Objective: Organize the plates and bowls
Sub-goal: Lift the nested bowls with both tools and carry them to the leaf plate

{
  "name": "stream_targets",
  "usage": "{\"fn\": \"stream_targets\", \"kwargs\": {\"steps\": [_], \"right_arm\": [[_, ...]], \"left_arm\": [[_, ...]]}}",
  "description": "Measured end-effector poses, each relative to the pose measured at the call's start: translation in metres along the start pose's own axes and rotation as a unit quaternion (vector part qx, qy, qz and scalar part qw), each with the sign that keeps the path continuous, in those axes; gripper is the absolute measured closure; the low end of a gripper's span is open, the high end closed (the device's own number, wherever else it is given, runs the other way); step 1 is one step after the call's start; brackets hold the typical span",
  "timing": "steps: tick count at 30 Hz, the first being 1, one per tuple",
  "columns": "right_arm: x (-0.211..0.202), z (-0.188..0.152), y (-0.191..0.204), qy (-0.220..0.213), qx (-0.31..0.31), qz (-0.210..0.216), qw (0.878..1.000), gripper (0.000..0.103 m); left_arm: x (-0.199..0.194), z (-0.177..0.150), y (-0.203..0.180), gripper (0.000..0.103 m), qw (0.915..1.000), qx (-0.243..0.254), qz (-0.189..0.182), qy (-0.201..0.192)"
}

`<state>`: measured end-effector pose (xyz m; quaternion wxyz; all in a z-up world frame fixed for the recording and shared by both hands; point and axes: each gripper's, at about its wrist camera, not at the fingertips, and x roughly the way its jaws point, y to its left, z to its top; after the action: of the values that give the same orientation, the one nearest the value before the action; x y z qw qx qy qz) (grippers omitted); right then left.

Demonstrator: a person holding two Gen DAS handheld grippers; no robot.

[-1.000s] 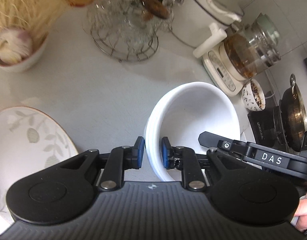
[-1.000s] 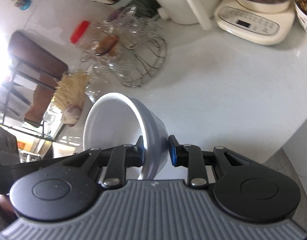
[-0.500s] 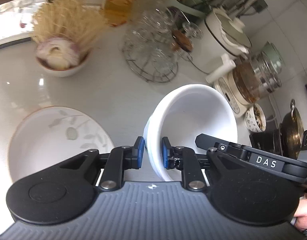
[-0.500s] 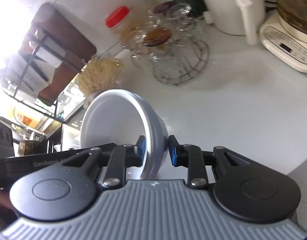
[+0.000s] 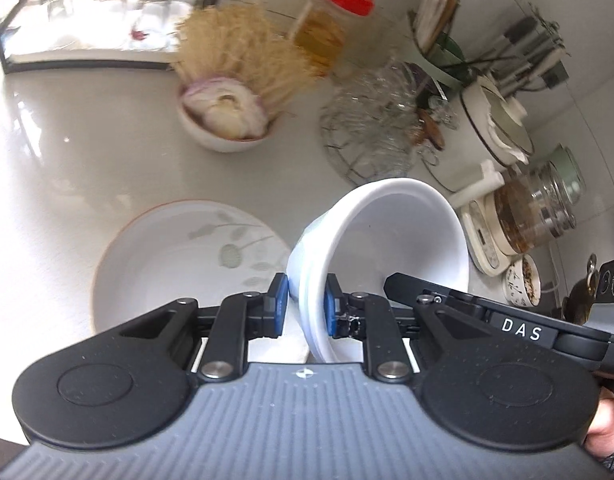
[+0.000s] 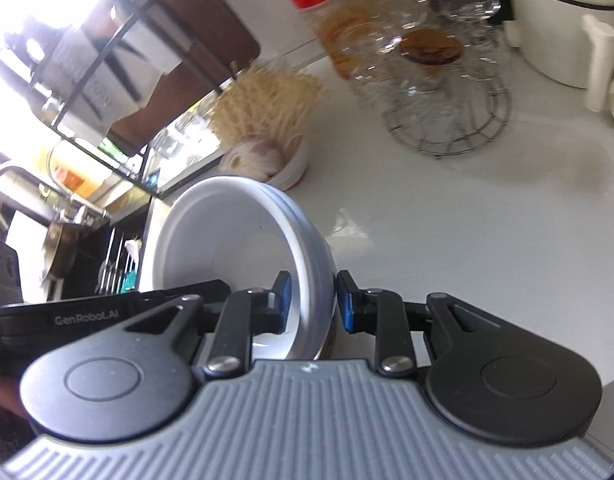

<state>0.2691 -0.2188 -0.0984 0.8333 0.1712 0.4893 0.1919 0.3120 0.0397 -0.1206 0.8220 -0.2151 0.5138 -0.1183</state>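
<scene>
Left gripper point(image 5: 303, 306): we are seeing its blue pads clenched on the rim of the white bowl point(image 5: 395, 240), one pad outside the wall and one inside.
Right gripper point(image 6: 313, 302): we are seeing it grasping the opposite rim of the same white bowl point(image 6: 227, 236), one pad inside and one outside.
White bowl: we are holding it between both grippers, tilted, above the pale countertop point(image 5: 87, 152); its rim is showing layered edges, so it may be more than one bowl nested, though we cannot tell for sure.
Writing, left wrist view: we are reading "DAS" in white letters on the black body of the other gripper, at the right, near edge.
Writing, right wrist view: we are reading "GenRobot.AI" in grey letters on the black body at the left, near edge.
Plate point(image 5: 179, 260): it is lying flat on the countertop just left of the bowl, white with a grey leaf pattern and a thin orange-brown rim.
Small bowl point(image 5: 227, 120): it is sitting farther back, holding an onion-like bulb and pale straw-like strands.
Jar point(image 5: 331, 28): it is standing far behind, with a red lid; any label is too blurred for us to read.
Wire rack point(image 5: 371, 136): it is holding clear glasses, right of the small bowl.
Appliance point(image 5: 487, 240): it is showing a small panel whose markings we cannot read.
Hand point(image 5: 605, 426): a bit of it is showing at the right, near edge.
</scene>
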Motion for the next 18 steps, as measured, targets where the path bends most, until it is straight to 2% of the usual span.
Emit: {"fn": "stream_targets", "kwargs": {"steps": [7, 18], "right_arm": [[0.024, -0.004, 0.019, 0.023, -0.004, 0.007, 1.000, 0.076], [0.053, -0.018, 0.023, 0.036, 0.010, -0.004, 0.999, 0.075]], "left_arm": [[-0.007, -0.005, 0.033, 0.081, 0.9996, -0.025, 0.015, -0.002], [0.007, -0.010, 0.054, 0.081, 0.9994, -0.017, 0.029, 0.011]]}}
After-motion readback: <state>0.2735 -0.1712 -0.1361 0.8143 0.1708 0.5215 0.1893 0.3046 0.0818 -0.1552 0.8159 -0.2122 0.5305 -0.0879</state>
